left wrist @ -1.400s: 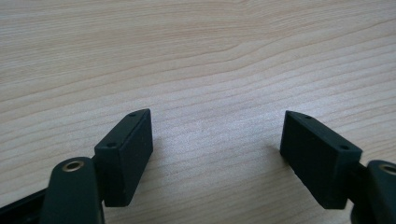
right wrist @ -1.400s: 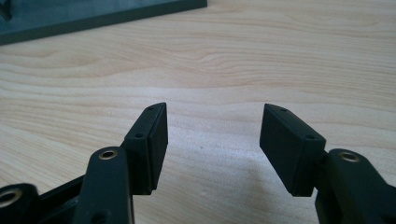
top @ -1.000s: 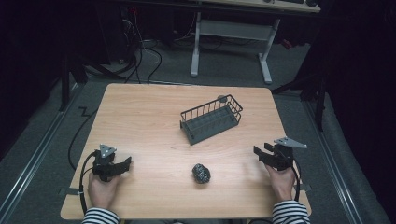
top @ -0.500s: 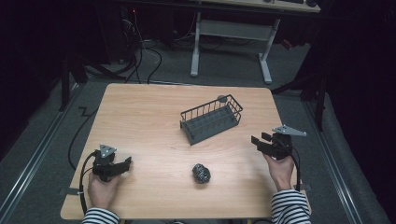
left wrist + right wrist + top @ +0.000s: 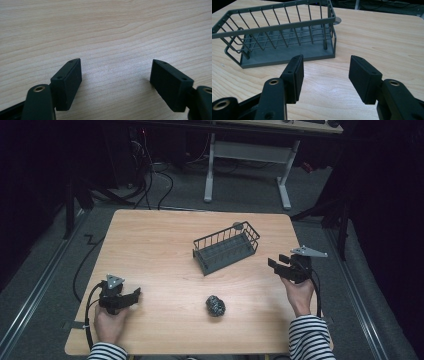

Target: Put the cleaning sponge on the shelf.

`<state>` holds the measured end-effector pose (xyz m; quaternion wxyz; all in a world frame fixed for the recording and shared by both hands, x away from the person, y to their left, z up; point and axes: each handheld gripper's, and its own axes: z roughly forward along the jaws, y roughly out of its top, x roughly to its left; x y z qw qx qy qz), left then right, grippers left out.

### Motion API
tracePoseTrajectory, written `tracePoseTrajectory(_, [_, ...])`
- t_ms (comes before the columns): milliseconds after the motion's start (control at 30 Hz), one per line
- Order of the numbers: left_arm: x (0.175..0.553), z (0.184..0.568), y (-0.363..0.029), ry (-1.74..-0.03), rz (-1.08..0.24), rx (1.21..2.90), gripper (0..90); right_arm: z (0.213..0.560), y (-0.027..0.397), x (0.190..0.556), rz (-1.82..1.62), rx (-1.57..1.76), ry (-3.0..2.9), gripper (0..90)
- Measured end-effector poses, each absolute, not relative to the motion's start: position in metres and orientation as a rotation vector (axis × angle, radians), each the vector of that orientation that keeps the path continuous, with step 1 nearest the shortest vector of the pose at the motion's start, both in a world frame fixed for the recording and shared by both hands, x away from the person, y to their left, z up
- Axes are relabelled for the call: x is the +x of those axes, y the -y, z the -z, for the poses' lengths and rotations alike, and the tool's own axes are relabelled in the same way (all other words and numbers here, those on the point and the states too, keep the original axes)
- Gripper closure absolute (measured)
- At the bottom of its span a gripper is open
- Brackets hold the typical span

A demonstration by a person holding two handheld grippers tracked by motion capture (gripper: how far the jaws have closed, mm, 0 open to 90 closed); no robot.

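Right gripper: raised above the light wooden table near its right edge, fingers parted, nothing between them, aimed at the basket.
Left gripper: low at the near left of the table, fingers wide over bare wood.
Grey wire basket: mid-table, right of centre, empty.
Small dark crumpled ball: near the front edge, between the hands, apart from both.

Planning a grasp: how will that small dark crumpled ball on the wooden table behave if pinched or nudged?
The small dark crumpled ball looks scrunched and airy, so probably light and squashy. Its lumpy roundness suggests it may wobble a little rather than roll far.
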<state>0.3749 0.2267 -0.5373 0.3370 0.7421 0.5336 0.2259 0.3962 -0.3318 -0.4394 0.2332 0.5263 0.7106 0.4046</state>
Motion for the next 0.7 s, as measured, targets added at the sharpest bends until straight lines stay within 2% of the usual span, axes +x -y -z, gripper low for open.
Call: tracePoseTrajectory(700, [0.375,0.537,-0.226,-1.391,-0.591,1.936,25.9,0.411,0.313,0.454,-1.062,1.414,-1.981,47.9])
